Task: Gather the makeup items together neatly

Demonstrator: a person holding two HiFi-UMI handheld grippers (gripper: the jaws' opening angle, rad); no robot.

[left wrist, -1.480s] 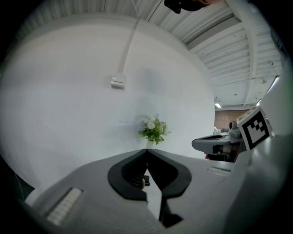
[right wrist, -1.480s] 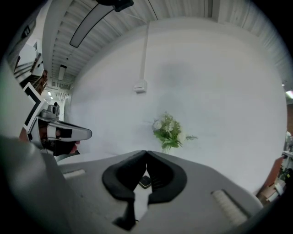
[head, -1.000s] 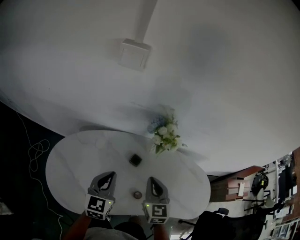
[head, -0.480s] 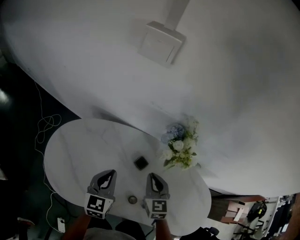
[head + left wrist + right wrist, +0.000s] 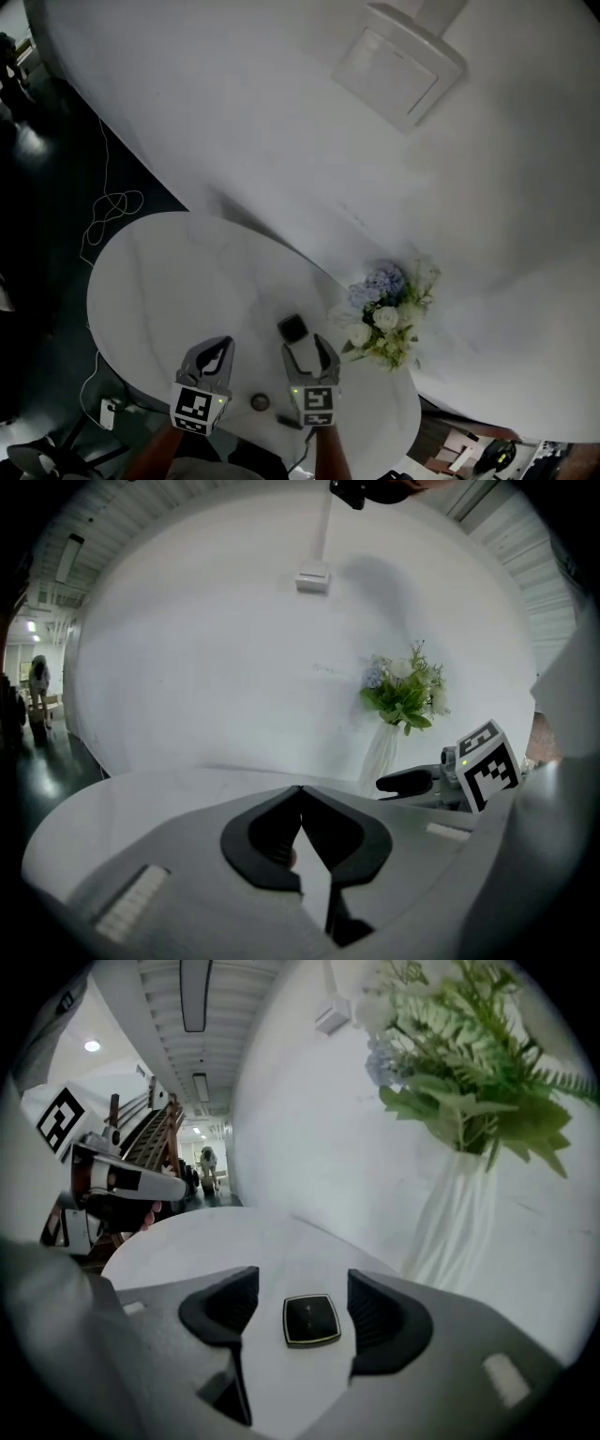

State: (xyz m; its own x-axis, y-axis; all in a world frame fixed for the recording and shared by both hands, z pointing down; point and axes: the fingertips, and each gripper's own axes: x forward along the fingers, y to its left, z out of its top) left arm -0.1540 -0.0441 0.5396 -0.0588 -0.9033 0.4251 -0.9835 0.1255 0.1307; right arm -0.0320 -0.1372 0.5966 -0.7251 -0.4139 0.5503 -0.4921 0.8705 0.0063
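A square black compact point(image 5: 293, 327) lies on the white oval table point(image 5: 159, 281). My right gripper point(image 5: 311, 345) sits just behind it; its jaws have just been opening and stand open. In the right gripper view the compact point(image 5: 311, 1320) rests on the tabletop between the two pads, touching neither, with that gripper point(image 5: 302, 1283) low over the table. My left gripper point(image 5: 217, 347) is shut and empty, its tips meeting point(image 5: 300, 791) above bare tabletop. A small round makeup item point(image 5: 260, 402) lies between the two grippers near the front edge.
A white vase of white and blue flowers point(image 5: 384, 314) stands at the table's right, close beside the compact, and shows large in the right gripper view point(image 5: 459, 1213). A curved white wall point(image 5: 281, 141) rises behind. A dark floor with a cable point(image 5: 112, 211) lies to the left.
The right jaws went from shut to open and now straddle the compact. Both grippers sank toward the table, and the head view swung so the flowers sit further right.
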